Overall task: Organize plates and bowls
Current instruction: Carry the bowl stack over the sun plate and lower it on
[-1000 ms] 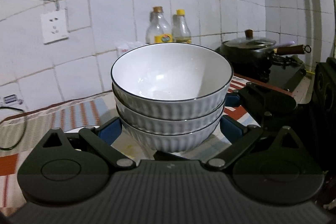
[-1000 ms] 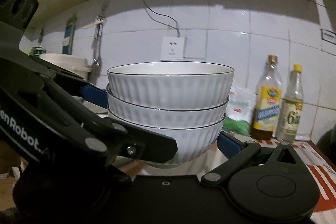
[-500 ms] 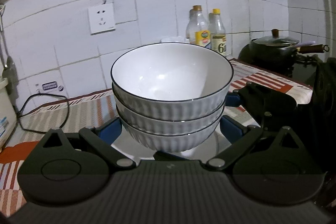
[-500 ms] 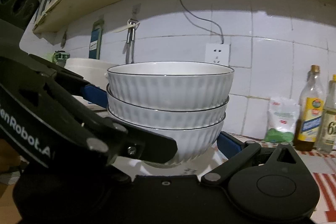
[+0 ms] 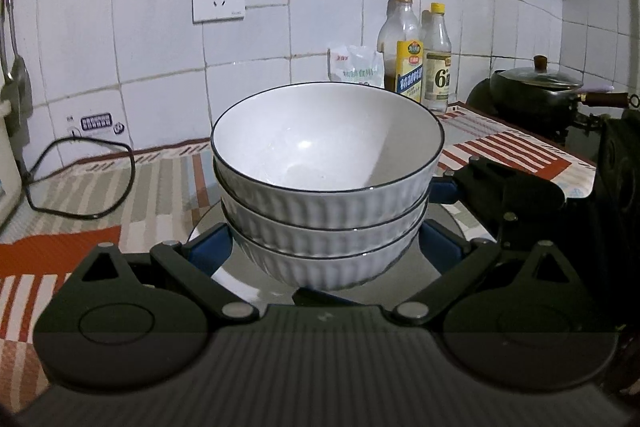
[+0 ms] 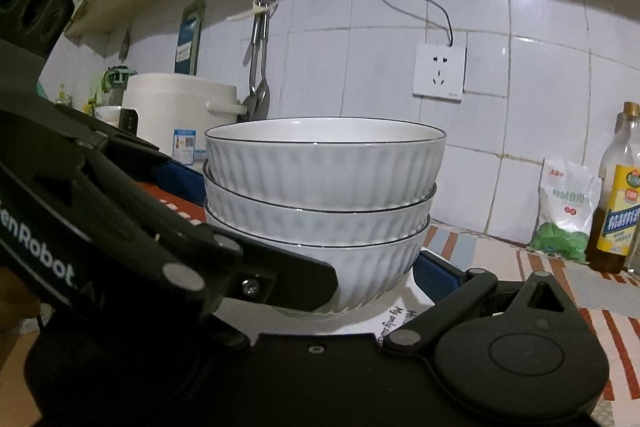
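Left gripper and right gripper are each pinching the bottom bowl of a stack of three white ribbed bowls, blue-padded fingers pressing at three and nine o'clock. Below is lying a white plate; bottles are standing at one o'clock.

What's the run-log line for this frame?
stack of three white ribbed bowls | held by left gripper and right gripper | above white plate

Home kitchen: tiled wall, rice cooker.
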The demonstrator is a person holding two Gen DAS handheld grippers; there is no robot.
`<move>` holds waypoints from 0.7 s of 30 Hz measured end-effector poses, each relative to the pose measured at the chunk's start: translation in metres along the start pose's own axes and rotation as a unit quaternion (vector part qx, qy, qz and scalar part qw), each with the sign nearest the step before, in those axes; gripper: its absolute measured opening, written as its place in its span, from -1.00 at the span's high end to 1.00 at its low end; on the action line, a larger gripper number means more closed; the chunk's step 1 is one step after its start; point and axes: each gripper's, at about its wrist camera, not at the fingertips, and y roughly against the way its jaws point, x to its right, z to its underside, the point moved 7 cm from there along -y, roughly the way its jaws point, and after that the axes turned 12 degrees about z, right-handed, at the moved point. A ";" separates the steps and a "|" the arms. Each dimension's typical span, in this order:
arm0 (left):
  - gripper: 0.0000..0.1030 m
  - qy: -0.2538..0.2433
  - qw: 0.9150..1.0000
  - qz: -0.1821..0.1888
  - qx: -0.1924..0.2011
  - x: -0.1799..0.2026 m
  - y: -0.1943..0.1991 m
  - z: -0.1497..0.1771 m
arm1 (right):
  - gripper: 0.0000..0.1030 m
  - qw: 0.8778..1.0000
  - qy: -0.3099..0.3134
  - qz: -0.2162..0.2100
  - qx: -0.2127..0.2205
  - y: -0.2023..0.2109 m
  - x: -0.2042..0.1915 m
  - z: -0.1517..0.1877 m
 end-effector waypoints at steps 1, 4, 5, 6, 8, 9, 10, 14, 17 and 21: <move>-0.94 0.002 1.000 0.001 0.000 -0.001 -0.001 0.001 | -1.00 1.000 0.000 0.000 -0.002 -0.001 0.000 0.001; -0.94 0.007 1.000 0.006 0.000 -0.004 -0.006 0.002 | -1.00 1.000 0.004 0.003 -0.007 -0.006 0.000 0.004; -0.94 0.010 1.000 0.008 0.000 -0.005 -0.007 0.002 | -1.00 1.000 0.005 0.004 -0.008 -0.007 0.000 0.004; -0.94 0.012 1.000 0.010 0.000 -0.006 -0.008 0.002 | -1.00 1.000 0.006 0.005 -0.010 -0.008 0.001 0.004; -0.94 0.014 1.000 0.014 0.001 -0.006 -0.011 0.002 | -1.00 1.000 0.007 0.008 -0.013 -0.010 0.002 0.003; -0.94 0.014 1.000 0.016 0.002 -0.006 -0.012 0.002 | -1.00 1.000 0.009 0.011 -0.013 -0.011 0.003 0.003; -0.94 0.012 1.000 0.017 0.002 -0.006 -0.013 0.002 | -1.00 1.000 0.011 0.013 -0.015 -0.011 0.003 0.003; -0.94 0.009 1.000 0.014 0.002 -0.004 -0.016 0.001 | -1.00 1.000 0.008 0.010 -0.024 -0.013 0.006 0.003; -0.95 0.006 1.000 0.010 0.000 -0.004 -0.016 0.002 | -1.00 0.998 0.034 0.017 -0.040 -0.015 0.002 0.005; -0.95 0.005 1.000 0.005 -0.004 -0.002 -0.016 0.001 | -1.00 0.999 0.027 0.020 -0.038 -0.014 0.003 0.005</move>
